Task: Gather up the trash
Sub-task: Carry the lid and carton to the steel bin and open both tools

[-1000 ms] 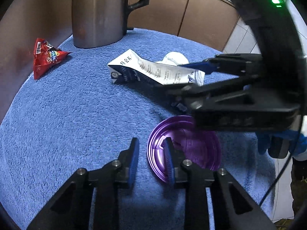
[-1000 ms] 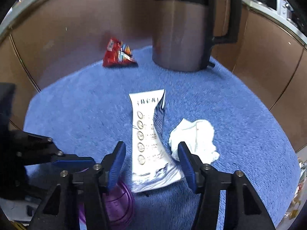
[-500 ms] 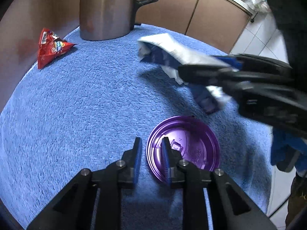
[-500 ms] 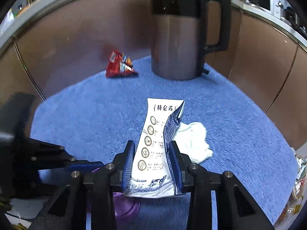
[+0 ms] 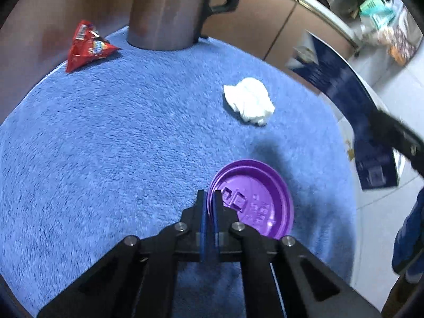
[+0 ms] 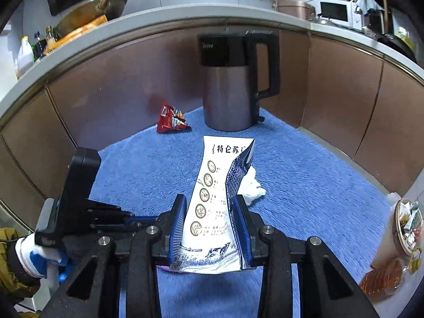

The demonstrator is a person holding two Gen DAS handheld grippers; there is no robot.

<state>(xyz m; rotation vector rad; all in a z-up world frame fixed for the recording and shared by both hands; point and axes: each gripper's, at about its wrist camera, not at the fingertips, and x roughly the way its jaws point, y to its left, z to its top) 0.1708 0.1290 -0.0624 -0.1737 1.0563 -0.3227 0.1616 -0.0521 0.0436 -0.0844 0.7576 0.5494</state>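
My left gripper [image 5: 209,206] is shut on the rim of a purple plastic cup lid [image 5: 254,201], which rests on the blue towel [image 5: 119,145]. My right gripper [image 6: 210,220] is shut on a flattened white and blue milk carton [image 6: 214,206] and holds it raised above the towel; the carton also shows at the right of the left wrist view [image 5: 344,98]. A crumpled white tissue [image 5: 249,104] lies on the towel, partly behind the carton in the right wrist view [image 6: 251,188]. A red snack wrapper [image 5: 87,47] lies at the far left near the wall.
A steel kettle with a black handle [image 6: 230,84] stands at the back of the towel. Brown cabinet fronts [image 6: 339,84] curve round behind. A basket of wrappers [image 6: 408,225] sits off the right edge. The left gripper body [image 6: 76,206] shows at the lower left of the right wrist view.
My right gripper closed on the milk carton and lifted it off the towel to the right, uncovering the tissue. My left gripper closed on the rim of the purple lid.
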